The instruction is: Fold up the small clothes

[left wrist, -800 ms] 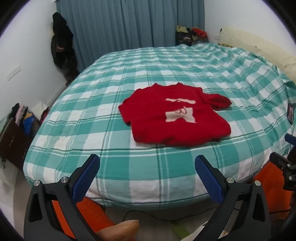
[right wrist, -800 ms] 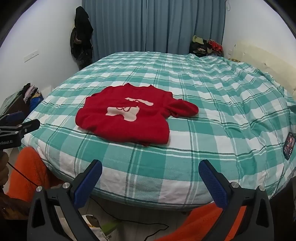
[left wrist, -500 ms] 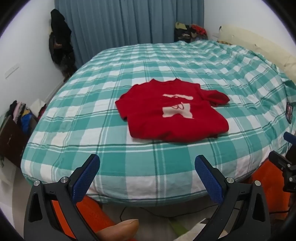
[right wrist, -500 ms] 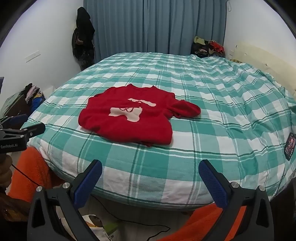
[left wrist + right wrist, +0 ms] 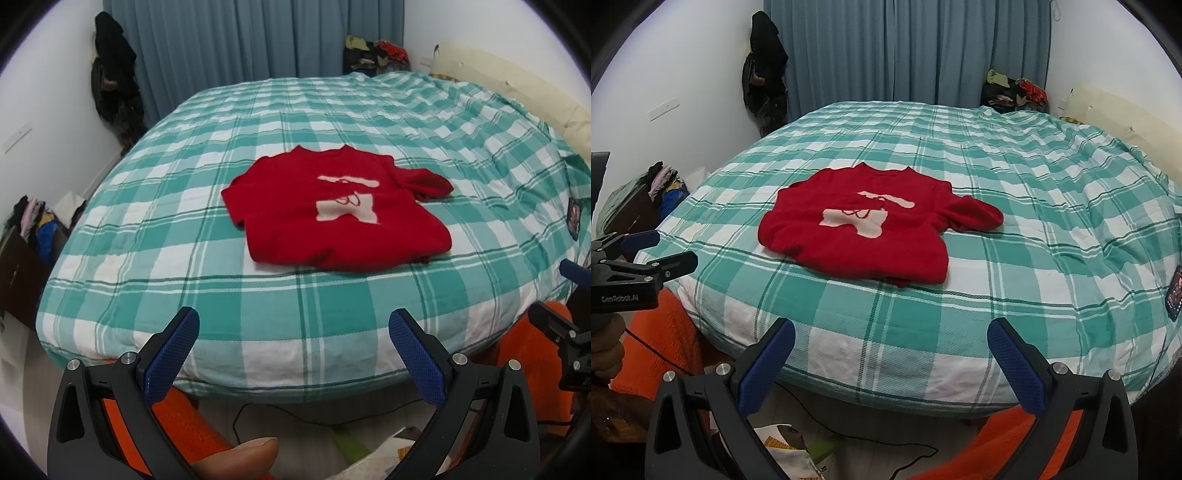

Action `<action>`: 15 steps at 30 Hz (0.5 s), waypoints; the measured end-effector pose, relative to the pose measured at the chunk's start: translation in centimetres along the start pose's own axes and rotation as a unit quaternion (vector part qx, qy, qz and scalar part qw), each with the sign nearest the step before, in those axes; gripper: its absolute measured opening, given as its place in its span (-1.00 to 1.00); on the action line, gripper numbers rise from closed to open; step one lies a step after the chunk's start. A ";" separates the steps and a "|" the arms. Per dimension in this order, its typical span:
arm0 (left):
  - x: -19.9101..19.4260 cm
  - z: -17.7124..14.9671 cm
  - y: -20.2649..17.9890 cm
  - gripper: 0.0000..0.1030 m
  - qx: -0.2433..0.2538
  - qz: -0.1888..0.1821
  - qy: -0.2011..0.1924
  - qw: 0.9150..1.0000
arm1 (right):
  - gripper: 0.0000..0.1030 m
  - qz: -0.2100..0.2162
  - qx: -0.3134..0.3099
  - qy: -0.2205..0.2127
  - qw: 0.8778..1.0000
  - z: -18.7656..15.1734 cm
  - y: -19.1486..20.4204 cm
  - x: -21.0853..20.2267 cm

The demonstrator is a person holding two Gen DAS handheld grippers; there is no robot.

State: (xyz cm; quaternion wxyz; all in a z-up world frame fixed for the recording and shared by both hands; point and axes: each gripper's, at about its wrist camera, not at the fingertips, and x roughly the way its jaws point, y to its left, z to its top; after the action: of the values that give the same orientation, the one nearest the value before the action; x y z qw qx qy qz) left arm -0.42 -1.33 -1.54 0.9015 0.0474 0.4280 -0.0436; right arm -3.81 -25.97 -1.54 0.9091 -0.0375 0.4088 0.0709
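A small red sweater [image 5: 332,218] with a pale print lies flat on the green-and-white checked bed [image 5: 207,258], one sleeve bunched at its right. In the right wrist view the same sweater [image 5: 864,229] lies left of centre on the bed [image 5: 1015,229]. My left gripper [image 5: 293,332] hangs open over the bed's near edge, well short of the sweater, with nothing between its blue pads. My right gripper [image 5: 892,343] is also open and empty at the near edge. The left gripper [image 5: 646,254] shows at the left border of the right wrist view.
Blue curtains [image 5: 251,40] hang behind the bed. Dark clothes [image 5: 114,74] hang on the left wall, and a clothes pile [image 5: 376,55] sits in the far corner. A cable [image 5: 871,443] and papers lie on the floor below. Orange trouser legs [image 5: 661,339] stand by the bed.
Both grippers have drifted slightly, so the sweater sits a little higher in the left wrist view and a little further right in the right wrist view. Jaws stayed wide apart.
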 end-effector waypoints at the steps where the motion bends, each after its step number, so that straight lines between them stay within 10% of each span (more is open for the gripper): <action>1: 0.1 -0.1 0.0 0.99 0.000 0.000 0.001 1.000 | 1.00 0.002 -0.001 0.001 1.000 0.0 0.1 0.0; 15: 0.3 -0.2 0.1 0.99 -0.004 -0.005 0.012 1.000 | 1.00 0.010 -0.008 0.005 1.000 0.4 1.1 0.2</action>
State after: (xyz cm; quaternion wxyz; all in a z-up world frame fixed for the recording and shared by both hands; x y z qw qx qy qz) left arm -0.43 -1.23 -1.90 0.8961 0.0427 0.4395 -0.0456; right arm -3.59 -24.83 -1.45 0.9059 -0.0408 0.4133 0.0829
